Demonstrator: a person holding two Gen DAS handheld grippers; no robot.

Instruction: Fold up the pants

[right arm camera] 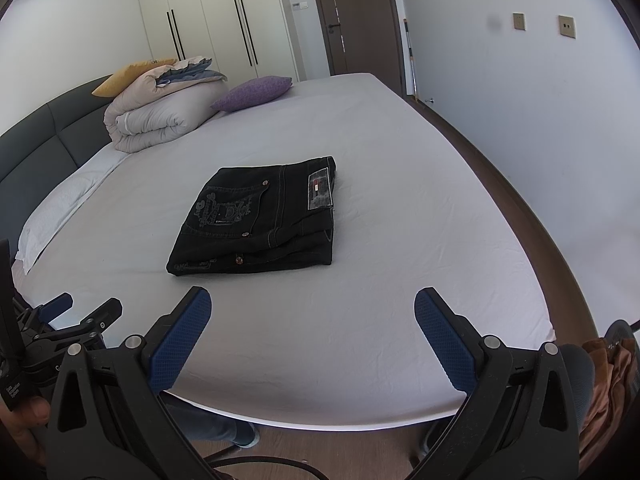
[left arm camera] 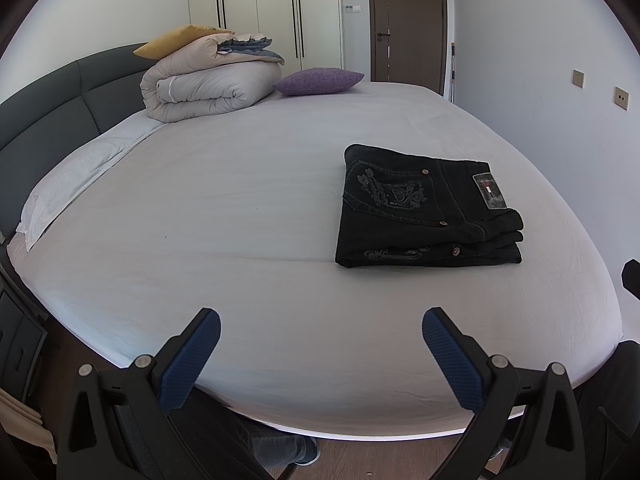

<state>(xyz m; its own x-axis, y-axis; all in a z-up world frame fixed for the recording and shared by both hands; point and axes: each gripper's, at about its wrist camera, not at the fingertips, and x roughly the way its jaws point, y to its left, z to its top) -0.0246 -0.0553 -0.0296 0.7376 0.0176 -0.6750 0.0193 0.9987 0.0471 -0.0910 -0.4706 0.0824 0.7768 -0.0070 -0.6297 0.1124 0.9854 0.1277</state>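
Black jeans (left arm camera: pixel 424 210) lie folded into a compact stack on the white bed sheet (left arm camera: pixel 240 220), with the back pocket embroidery and waist label facing up. They also show in the right wrist view (right arm camera: pixel 260 220). My left gripper (left arm camera: pixel 320 340) is open and empty, held over the bed's near edge, to the left of and in front of the jeans. My right gripper (right arm camera: pixel 312 320) is open and empty, just in front of the jeans. The left gripper (right arm camera: pixel 76 312) shows at the lower left of the right wrist view.
A rolled beige duvet (left arm camera: pixel 208 84), a yellow pillow (left arm camera: pixel 180 38) and a purple pillow (left arm camera: pixel 316 80) sit by the dark headboard (left arm camera: pixel 48 108). A white pillow (left arm camera: pixel 68 188) lies at the left. Wardrobes and a brown door (left arm camera: pixel 408 20) stand behind. A wall runs along the right side.
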